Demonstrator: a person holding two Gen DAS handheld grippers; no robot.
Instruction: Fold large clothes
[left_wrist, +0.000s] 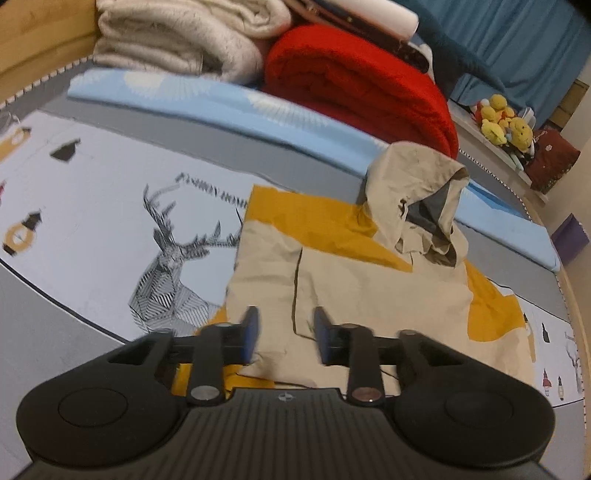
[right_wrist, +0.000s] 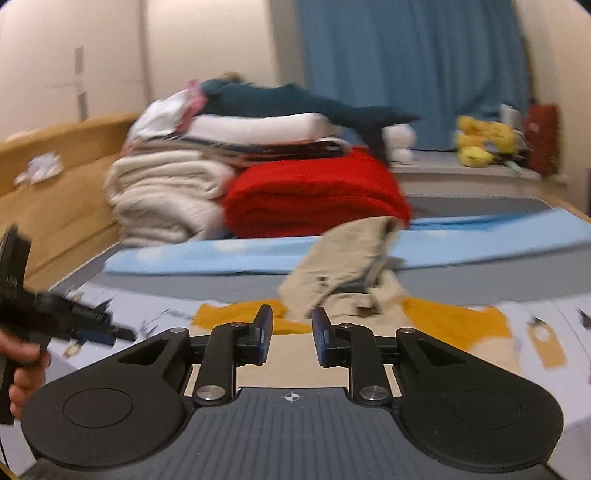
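— Where is the hooded jacket found?

— Spread flat on the printed bedsheet, hood raised, ahead of both tools.

— And the jaws?

— The left gripper is held apart above the beige front; nothing is clamped. The right gripper is likewise parted and empty, short of the hood.

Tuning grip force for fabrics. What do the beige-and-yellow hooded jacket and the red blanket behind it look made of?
Hooded jacket: looks like thin woven shell fabric, matte; it creases sharply and the hood stands up by itself. Possibly nylon or cotton blend.
Red blanket: thick, fuzzy pile, likely fleece or knit; soft rounded folds, no sheen.
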